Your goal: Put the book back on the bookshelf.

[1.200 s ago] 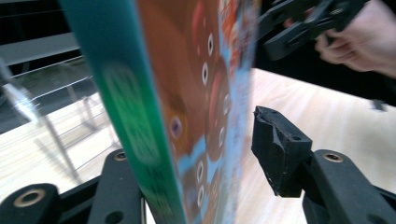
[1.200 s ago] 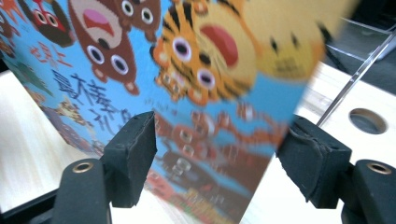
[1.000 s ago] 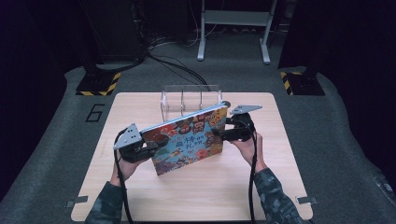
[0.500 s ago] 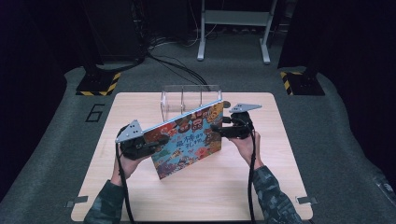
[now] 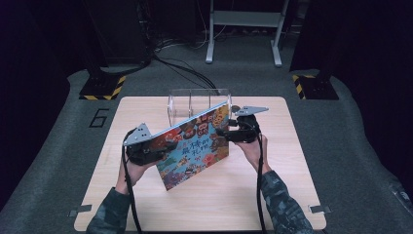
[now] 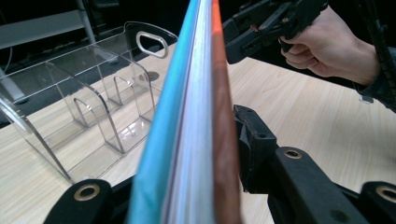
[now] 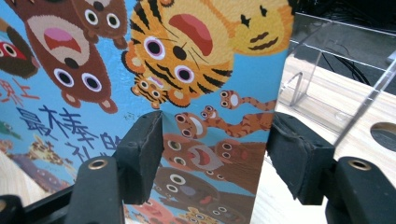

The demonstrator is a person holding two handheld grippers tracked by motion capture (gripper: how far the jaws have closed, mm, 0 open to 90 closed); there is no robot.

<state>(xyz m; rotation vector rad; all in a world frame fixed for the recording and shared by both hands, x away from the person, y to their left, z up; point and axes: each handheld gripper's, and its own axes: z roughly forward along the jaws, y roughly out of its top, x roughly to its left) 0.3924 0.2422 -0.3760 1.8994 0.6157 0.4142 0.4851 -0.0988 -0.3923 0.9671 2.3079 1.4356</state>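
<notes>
**One book held on edge between two grippers**

On the table (image 5: pixel 292 195), a pale wood-grain board with rounded corners, stand one book (image 5: pixel 195 146) and one rack (image 5: pixel 195 102). The book is thin and flat, with a glossy blue cover crowded with cartoon animals, a tiger and bears among them, and dark characters; the other cover shows orange-red at the edge. It stands tilted on a lower corner near the table's middle, just in front of the rack.

The rack is clear hard plastic, with upright dividers and an oval handle hole in one end wall.

The left gripper (image 6: pixel 205 186) clamps the book's left edge, its black jaws pressed on both covers. The right gripper (image 7: pixel 215 154) straddles the right edge; its jaws have just opened slightly, and its ribbed pads (image 7: pixel 140 149) stand apart from the cover.
</notes>
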